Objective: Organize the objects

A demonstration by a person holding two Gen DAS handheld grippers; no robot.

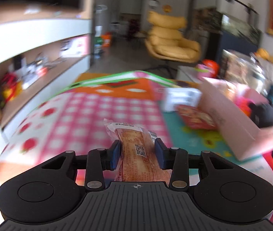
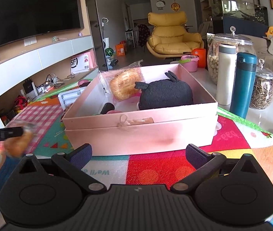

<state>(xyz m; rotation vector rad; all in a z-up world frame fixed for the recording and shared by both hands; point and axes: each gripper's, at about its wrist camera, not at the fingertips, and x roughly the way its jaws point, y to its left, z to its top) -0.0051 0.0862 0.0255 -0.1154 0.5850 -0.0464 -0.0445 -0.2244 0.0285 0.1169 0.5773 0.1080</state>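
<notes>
A clear snack packet [image 1: 134,140] with an orange-brown cake inside lies lengthwise between the blue pads of my left gripper [image 1: 138,148], which is shut on it above the chequered play mat [image 1: 90,111]. The pink box [image 1: 230,119] stands to its right. In the right wrist view my right gripper [image 2: 138,152] stands open and empty just in front of the pink box [image 2: 140,134]. The box holds a black plush toy [image 2: 165,94] and another snack packet [image 2: 124,82]. The left gripper's finger [image 2: 1,133] and its blurred packet [image 2: 18,144] show at the left edge.
Right of the box stand a white flask [image 2: 226,73], a teal flask [image 2: 243,84], a large glass jar of nuts [image 2: 213,63] and a small jar of seeds [image 2: 263,90]. A white carton [image 1: 180,98] and a red packet [image 1: 196,117] lie left of the box.
</notes>
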